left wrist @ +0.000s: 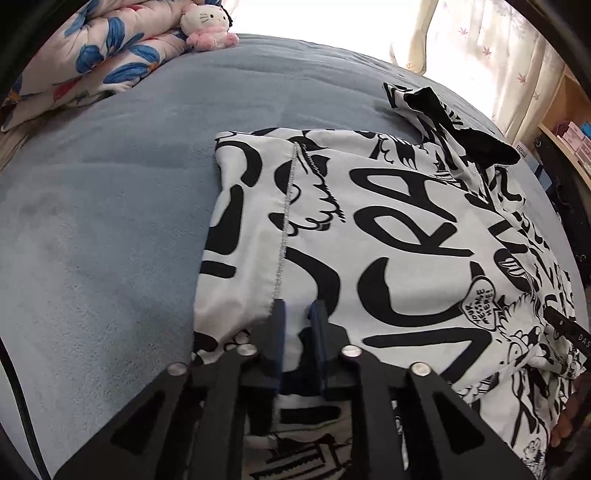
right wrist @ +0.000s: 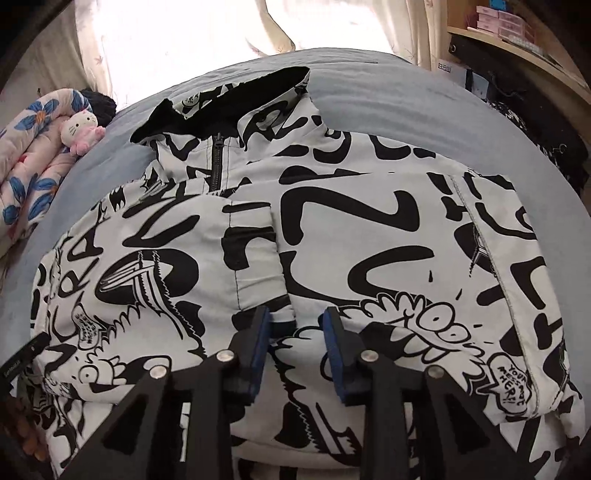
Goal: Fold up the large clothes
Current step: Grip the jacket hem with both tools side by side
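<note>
A white jacket with black graffiti print [left wrist: 388, 236] lies partly folded on the blue-grey bed [left wrist: 110, 221]; its black-lined hood [left wrist: 461, 122] points to the far side. In the right wrist view the jacket [right wrist: 332, 240] shows its zip and hood [right wrist: 221, 99], with a sleeve folded across the front. My left gripper [left wrist: 297, 314] hovers low over the jacket's near left part beside a stitched seam, jaws a little apart with cloth showing between them. My right gripper [right wrist: 295, 321] is open just above the jacket's near edge, by the folded sleeve's cuff.
A floral quilt [left wrist: 92, 59] and a Hello Kitty plush [left wrist: 207, 26] lie at the bed's far left corner. Curtains [left wrist: 480, 40] hang behind the bed. A wooden shelf with boxes [right wrist: 509, 26] stands at the right. Bare bed surface lies left of the jacket.
</note>
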A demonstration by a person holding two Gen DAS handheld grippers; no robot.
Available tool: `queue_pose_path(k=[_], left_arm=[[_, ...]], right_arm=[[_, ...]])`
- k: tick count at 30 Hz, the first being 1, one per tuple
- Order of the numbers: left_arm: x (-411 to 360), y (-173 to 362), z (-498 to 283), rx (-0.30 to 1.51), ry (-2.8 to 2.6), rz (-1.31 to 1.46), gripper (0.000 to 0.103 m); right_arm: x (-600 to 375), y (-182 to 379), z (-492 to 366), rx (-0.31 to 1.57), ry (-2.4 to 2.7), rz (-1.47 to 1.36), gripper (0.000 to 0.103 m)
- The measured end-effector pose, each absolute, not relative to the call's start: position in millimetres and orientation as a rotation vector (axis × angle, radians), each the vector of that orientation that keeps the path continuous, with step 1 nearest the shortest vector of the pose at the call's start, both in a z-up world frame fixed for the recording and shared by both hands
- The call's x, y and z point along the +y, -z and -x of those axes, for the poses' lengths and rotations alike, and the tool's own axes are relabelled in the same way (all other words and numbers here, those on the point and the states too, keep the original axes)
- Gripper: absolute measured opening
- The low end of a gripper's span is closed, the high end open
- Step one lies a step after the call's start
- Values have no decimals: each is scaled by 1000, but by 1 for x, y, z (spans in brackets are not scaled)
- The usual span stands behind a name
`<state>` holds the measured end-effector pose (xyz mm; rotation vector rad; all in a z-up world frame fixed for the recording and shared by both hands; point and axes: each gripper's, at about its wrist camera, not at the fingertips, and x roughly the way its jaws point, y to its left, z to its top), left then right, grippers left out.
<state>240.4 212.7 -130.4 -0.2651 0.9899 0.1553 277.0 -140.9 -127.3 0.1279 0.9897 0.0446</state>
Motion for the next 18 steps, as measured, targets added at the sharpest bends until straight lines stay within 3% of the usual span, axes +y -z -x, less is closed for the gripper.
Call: queue_pose_path(k=[2,4,5,6,7,18], left_arm=[[206,127,-240,999,-135,270,34],[198,123,-238,1005,-108,271,59],[193,121,-236,1005,-103,268,66],[187,117,-234,1003,-123,245,84],[183,114,-232,997,-150,222,92],[169,88,-206,977,-178,222,92]], right_arm=[[-139,121,-273,987,-56,-141,30],[-136,115,-268,980,-74,-145,30],[-133,112,-266,979,-81,-144,30],[-131,109,-263,979,-92,-146,30],[-128,106,-261,979,-101,-150,30],[-99,92,-224,968,-140,-73,30]])
